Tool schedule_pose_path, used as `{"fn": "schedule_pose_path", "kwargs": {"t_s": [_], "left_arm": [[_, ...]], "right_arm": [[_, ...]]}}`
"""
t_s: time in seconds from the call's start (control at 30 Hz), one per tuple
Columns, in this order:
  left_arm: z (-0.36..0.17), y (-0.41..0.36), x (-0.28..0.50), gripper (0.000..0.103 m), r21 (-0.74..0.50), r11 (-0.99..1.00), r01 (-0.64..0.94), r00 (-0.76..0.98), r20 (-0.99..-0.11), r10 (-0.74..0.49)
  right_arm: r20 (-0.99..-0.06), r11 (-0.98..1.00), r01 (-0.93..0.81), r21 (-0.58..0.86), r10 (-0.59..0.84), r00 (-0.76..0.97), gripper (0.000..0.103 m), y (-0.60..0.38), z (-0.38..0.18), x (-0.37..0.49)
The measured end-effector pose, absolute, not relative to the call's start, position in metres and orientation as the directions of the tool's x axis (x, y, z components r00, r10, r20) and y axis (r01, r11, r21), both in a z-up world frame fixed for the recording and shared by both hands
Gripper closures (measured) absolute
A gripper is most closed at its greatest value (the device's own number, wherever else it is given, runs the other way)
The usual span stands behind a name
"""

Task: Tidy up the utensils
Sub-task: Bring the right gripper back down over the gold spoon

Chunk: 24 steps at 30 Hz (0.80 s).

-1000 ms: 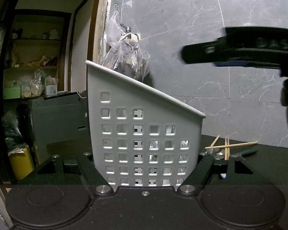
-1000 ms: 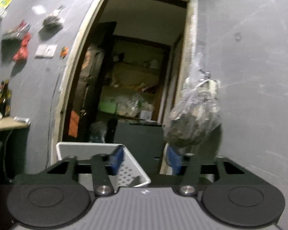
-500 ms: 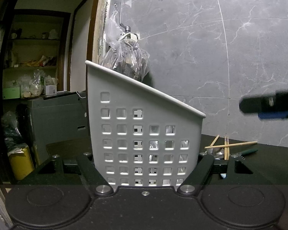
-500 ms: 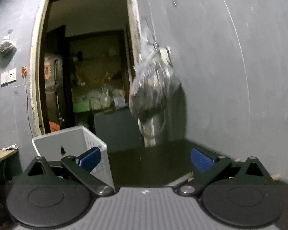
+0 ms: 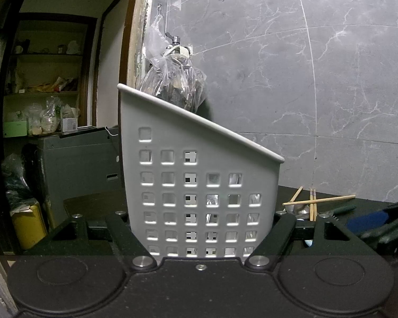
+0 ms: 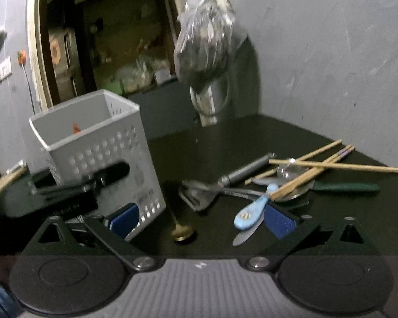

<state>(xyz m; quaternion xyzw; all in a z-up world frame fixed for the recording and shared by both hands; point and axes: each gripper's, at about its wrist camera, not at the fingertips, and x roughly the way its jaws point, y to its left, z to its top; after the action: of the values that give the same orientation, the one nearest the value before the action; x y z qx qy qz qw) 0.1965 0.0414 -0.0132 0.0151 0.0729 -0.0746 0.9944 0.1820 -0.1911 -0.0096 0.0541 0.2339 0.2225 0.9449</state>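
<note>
Left wrist view: left tongs (image 5: 203, 228) are clamping the white perforated basket (image 5: 199, 175), which is sitting dead centre on the black bench (image 5: 368, 198); chopsticks (image 5: 315, 202) are lying at 3 o'clock.

Right wrist view: right tongs (image 6: 201, 218) are hanging released, jaws having just been opening, nothing between them. Basket is sitting at 9 o'clock. Utensil pile is lying at 2 o'clock: chopsticks, blue-handled spoon (image 6: 252, 210), peeler (image 6: 199, 194), green-handled tool (image 6: 347, 186).

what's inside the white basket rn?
In the right wrist view, the white basket shows only a small orange-red tip above its near rim. Its walls hide the lower interior, so any other contents cannot be seen.
</note>
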Motion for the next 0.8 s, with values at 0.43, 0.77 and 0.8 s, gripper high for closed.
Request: {"fn": "schedule_pose_path", "kwargs": {"t_s": [0.43, 0.77, 0.8], "left_arm": [[-0.013, 0.041, 0.197, 0.027, 0.019, 0.988, 0.151, 0.978, -0.148, -0.146], [-0.014, 0.041, 0.197, 0.027, 0.019, 0.988, 0.151, 0.978, -0.148, -0.147], [-0.014, 0.041, 0.197, 0.027, 0.019, 0.988, 0.151, 0.978, -0.148, -0.147]], "right_arm": [[-0.524, 0.884, -0.444, 0.148, 0.451, 0.722, 0.001, -0.168, -0.022, 0.191], [-0.55, 0.859, -0.5, 0.114, 0.474, 0.688, 0.021, -0.154, -0.024, 0.2], [-0.55, 0.858, -0.503, 0.106, 0.472, 0.689, 0.022, -0.153, -0.024, 0.202]]}}
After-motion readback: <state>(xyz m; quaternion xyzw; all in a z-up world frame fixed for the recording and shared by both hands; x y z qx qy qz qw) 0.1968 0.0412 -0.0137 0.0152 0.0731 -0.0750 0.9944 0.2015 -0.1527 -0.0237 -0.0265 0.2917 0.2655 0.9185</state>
